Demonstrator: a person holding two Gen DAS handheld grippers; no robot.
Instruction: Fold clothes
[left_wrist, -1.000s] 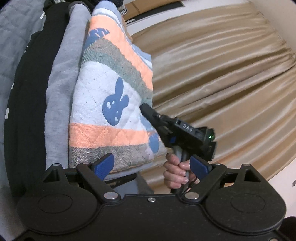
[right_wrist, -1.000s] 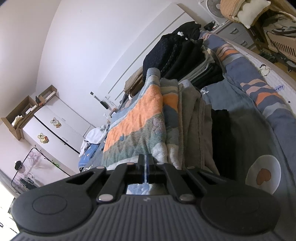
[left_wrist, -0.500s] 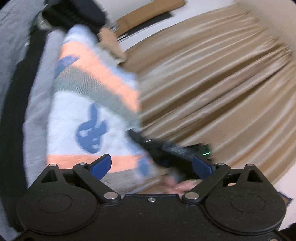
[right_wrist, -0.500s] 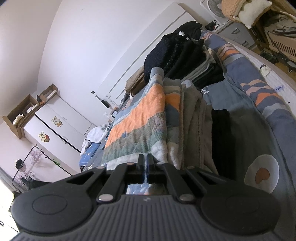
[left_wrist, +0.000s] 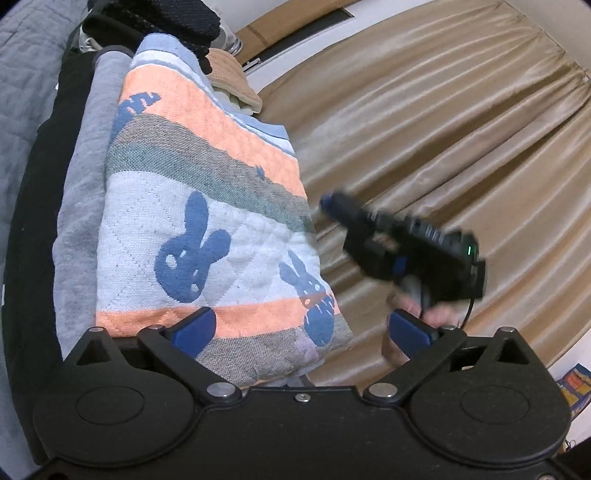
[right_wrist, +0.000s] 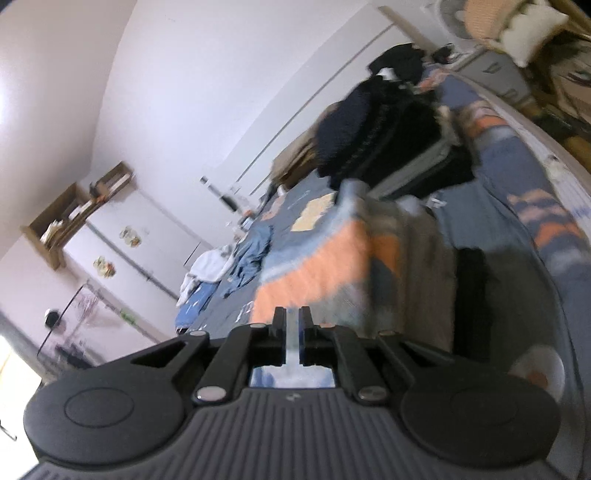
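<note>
A folded quilted cloth (left_wrist: 207, 206) with orange, grey and white stripes and blue bunnies lies on top of a stack of folded clothes; in the right wrist view it (right_wrist: 314, 266) is blurred. My left gripper (left_wrist: 301, 330) is open, its blue pads (left_wrist: 194, 328) hovering over the near edge of that cloth and holding nothing. My right gripper (left_wrist: 327, 201), held by a hand (left_wrist: 432, 314), hangs just off the cloth's right edge, clear of it. From its own camera the right gripper (right_wrist: 293, 321) is shut, with only a thin slit between the fingers and no cloth in it.
Under the striped cloth lie a grey garment (left_wrist: 81, 184) and a black one (left_wrist: 29, 221). A tan curtain (left_wrist: 443, 129) fills the right side. On the bed cover (right_wrist: 517, 258) a dark clothes pile (right_wrist: 388, 129) stands farther back, and loose white and blue clothes (right_wrist: 221, 266) lie to the left.
The right gripper has pulled back to the right, off the striped cloth's edge, and its view has tilted and blurred. The left gripper stayed open over the cloth.
</note>
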